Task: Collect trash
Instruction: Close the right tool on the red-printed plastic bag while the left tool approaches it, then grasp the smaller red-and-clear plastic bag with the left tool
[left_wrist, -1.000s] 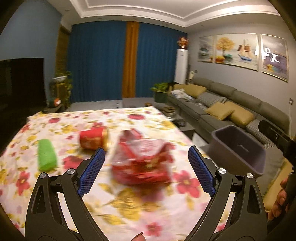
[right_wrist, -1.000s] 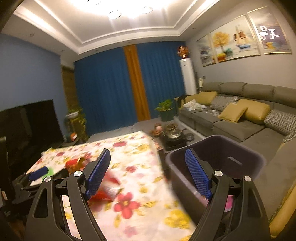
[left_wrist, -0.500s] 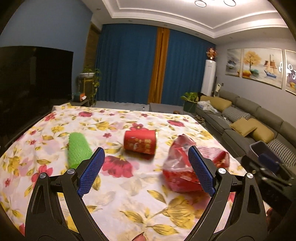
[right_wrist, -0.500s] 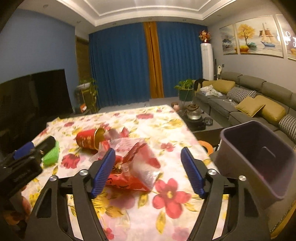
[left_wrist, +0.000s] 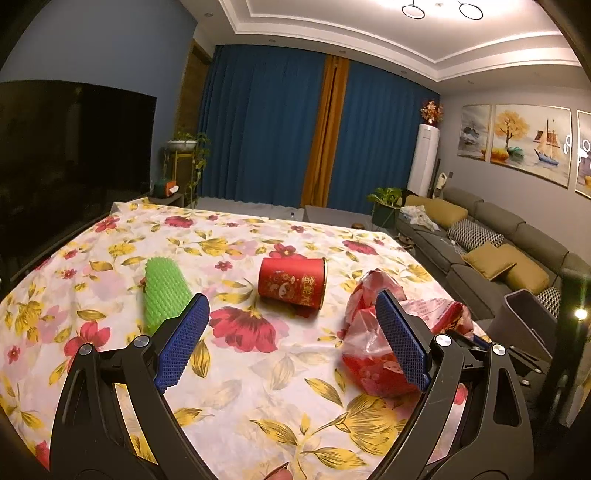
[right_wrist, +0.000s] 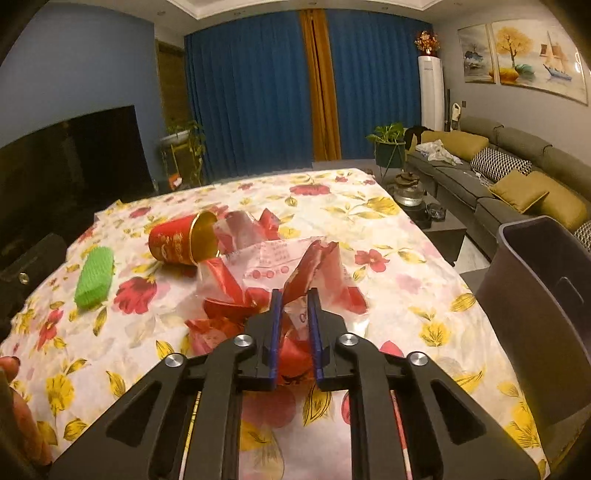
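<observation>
Red plastic wrapper (right_wrist: 280, 280), frame centre on floral tablecloth (right_wrist: 388, 229), between closing jaws of right gripper (right_wrist: 294, 295); left gripper (left_wrist: 291, 334) spread wide, empty; purple bin (right_wrist: 546, 295) at right edge.

Gold Chinese characters ran down the side of the red cylindrical tin can (left_wrist: 291, 281) lying on the bench, but they were too small to read with certainty. The crumpled red-and-clear plastic wrapper (right_wrist: 280, 266) carried rows of fine print, illegible in both views.
</observation>
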